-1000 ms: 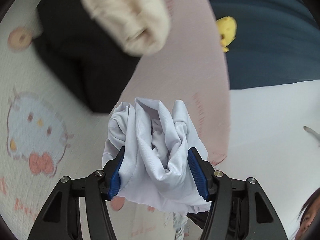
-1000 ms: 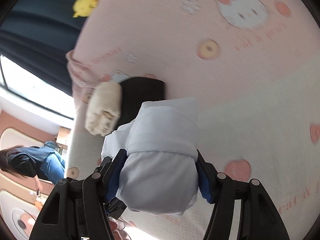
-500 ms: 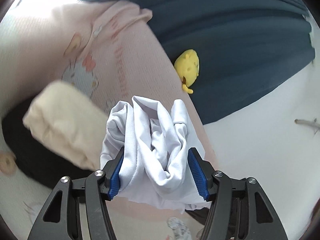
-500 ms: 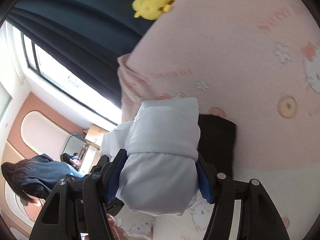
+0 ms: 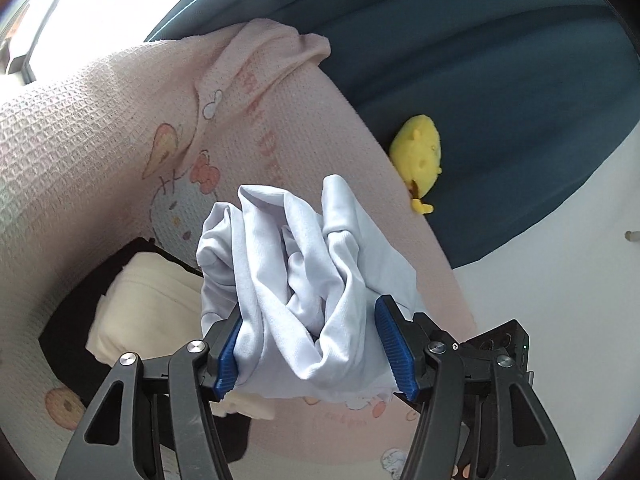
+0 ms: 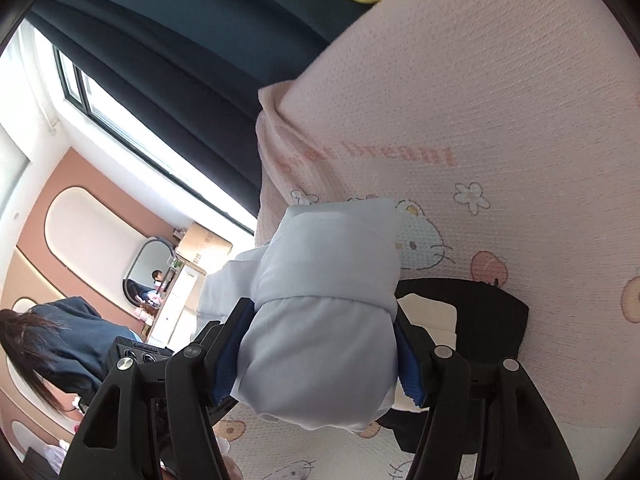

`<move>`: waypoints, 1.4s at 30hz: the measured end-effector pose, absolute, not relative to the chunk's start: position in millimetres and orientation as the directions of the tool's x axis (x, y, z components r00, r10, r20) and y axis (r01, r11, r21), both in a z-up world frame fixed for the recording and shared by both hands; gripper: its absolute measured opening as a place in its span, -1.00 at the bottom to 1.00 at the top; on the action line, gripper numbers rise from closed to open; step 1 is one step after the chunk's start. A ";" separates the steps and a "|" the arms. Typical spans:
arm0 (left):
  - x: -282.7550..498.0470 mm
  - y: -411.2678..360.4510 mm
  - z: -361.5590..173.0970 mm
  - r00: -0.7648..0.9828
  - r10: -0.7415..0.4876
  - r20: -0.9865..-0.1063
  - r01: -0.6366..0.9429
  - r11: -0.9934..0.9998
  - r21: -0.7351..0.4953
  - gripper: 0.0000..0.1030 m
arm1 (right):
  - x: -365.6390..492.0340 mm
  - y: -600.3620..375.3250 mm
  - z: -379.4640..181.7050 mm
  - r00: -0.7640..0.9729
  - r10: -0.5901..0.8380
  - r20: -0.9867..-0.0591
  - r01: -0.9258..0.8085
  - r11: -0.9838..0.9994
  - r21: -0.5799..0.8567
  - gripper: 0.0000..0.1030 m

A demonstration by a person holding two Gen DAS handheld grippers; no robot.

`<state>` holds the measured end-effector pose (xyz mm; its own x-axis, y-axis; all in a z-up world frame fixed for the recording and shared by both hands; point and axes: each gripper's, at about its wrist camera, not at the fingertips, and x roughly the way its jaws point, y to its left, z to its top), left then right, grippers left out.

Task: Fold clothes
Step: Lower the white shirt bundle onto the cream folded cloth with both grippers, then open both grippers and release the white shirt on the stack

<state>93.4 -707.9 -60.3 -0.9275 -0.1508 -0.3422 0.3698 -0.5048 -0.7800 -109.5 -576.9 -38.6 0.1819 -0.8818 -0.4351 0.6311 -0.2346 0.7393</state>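
Pale folded garment (image 5: 308,280) pinched at opposite ends: left gripper (image 5: 316,350) fingers clamped on bunched end, right gripper (image 6: 320,356) fingers clamped on smooth rolled end. Held off pink bed cover (image 5: 100,128), likely so folds stay together during carry. Cream bundle (image 5: 140,312) on black garment (image 6: 480,312) below, probably the finished stack.

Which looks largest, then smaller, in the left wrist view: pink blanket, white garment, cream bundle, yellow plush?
1. pink blanket
2. white garment, though it is nearest the camera, so its rank is unsure
3. cream bundle, partly hidden
4. yellow plush
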 end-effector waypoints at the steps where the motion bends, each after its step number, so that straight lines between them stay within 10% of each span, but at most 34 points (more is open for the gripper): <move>1: 91.9 -711.5 -61.7 -0.924 -0.150 -0.353 0.379 -0.501 -0.778 0.11 | -112.1 -578.9 -42.1 0.185 -0.880 -0.437 0.625 -0.238 0.744 0.24; 15: 81.6 -730.5 -119.4 -0.835 -0.175 -0.521 0.521 -0.554 -0.649 0.17 | -116.2 -603.3 -121.2 0.246 -0.813 -0.529 0.582 -0.313 0.751 0.24; 19: 92.4 -727.2 -127.6 -0.805 -0.255 -0.536 0.581 -0.524 -0.623 0.61 | -116.1 -608.2 -136.2 0.287 -0.817 -0.500 0.521 -0.305 0.798 0.35; 42: 98.7 -670.3 -14.0 -0.768 -0.485 -0.418 0.635 -0.660 -0.402 0.72 | -107.6 -571.5 -62.5 0.176 -0.840 -0.513 0.721 -0.246 0.648 0.42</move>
<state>98.7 -670.3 -14.0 -0.7685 -0.4845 -0.4179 0.6347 -0.6599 -0.4021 -107.6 -571.5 -62.5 0.1755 -0.8399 -0.5135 0.7207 -0.2457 0.6482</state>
